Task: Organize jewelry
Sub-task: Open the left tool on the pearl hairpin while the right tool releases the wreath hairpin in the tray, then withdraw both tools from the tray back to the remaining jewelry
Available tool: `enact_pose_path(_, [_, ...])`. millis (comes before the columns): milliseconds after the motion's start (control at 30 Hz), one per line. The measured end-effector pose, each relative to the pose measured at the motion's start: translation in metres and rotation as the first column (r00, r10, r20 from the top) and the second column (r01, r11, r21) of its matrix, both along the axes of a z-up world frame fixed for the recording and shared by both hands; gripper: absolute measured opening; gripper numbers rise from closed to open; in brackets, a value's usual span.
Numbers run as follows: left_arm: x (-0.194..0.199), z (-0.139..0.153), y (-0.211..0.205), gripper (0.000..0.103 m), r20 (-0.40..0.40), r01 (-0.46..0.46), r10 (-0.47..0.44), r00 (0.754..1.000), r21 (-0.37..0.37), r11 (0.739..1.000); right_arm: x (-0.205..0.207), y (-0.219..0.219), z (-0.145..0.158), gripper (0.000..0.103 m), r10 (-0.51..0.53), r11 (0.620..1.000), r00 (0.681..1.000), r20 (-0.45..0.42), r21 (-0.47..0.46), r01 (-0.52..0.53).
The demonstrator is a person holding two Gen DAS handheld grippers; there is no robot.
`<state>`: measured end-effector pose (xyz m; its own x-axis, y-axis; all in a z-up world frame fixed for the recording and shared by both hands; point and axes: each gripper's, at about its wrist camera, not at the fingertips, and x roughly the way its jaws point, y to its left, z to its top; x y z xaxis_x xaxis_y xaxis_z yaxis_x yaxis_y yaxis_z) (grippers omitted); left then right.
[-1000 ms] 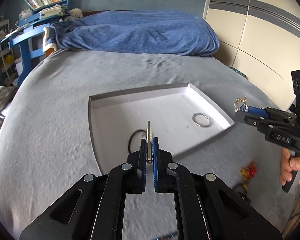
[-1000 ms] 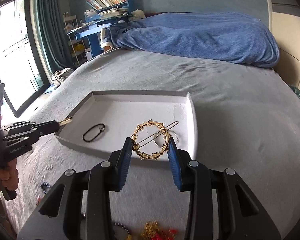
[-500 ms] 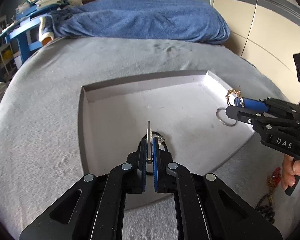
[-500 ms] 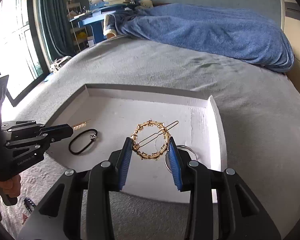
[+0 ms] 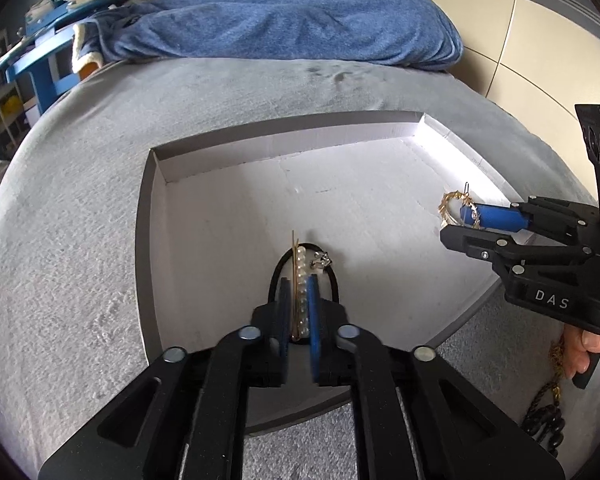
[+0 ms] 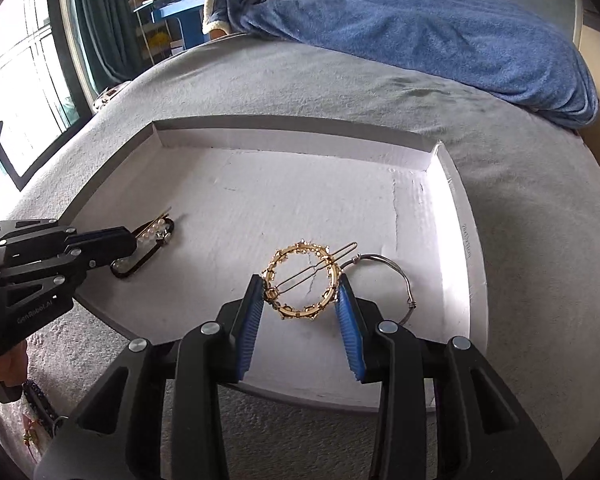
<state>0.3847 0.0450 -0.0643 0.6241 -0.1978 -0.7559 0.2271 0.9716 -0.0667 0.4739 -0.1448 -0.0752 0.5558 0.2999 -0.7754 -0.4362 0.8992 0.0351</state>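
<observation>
A white tray [image 5: 284,136] lies on the grey bed. My left gripper [image 5: 299,280] hangs low over its near left part. Its jaws are opening, and a gold pin with pearls [image 5: 300,276] stands between the pads, with a gap on the left side. Under it lies a black hair tie [image 5: 334,280]. My right gripper [image 6: 299,278] is low over the tray's right part. Its jaws are opening too, with a round gold hair clip [image 6: 296,314] between the blue pads, barely touching. A silver bangle [image 6: 404,280] lies just right of it.
A blue blanket [image 5: 284,20] is heaped at the far end of the bed. A dark beaded chain [image 5: 548,412] lies on the cover right of the tray, with more beads [image 6: 40,408] near the left hand. A wardrobe [image 5: 520,40] stands on the right and a window [image 6: 20,60] on the left.
Both grippers came down and forward into the tray. The left jaws have parted around the pearl pin, now over the hair tie. The right jaws have widened around the gold clip.
</observation>
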Motion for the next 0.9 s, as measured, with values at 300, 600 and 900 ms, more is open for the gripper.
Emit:
enact_pose_path(300, [-0.011,0.02,-0.006,0.076,0.077,0.0,0.0,0.997,-0.005,1.0,-0.01,-0.003,0.009,0.066,0.011,1.0,1.0,0.028,0.006,-0.011])
enact_pose_path(600, [-0.043,0.046,0.001,0.088,0.141,-0.044,0.047,0.989,-0.027,0.999,-0.037,-0.02,0.039,0.079,-0.013,0.998,0.995,0.1,0.055,0.007])
enact_pose_path(900, [-0.081,0.059,0.014,0.092,0.156,-0.071,0.075,0.985,-0.03,0.997,-0.076,-0.035,0.052,0.086,-0.05,0.996,0.992,0.115,0.085,0.04])
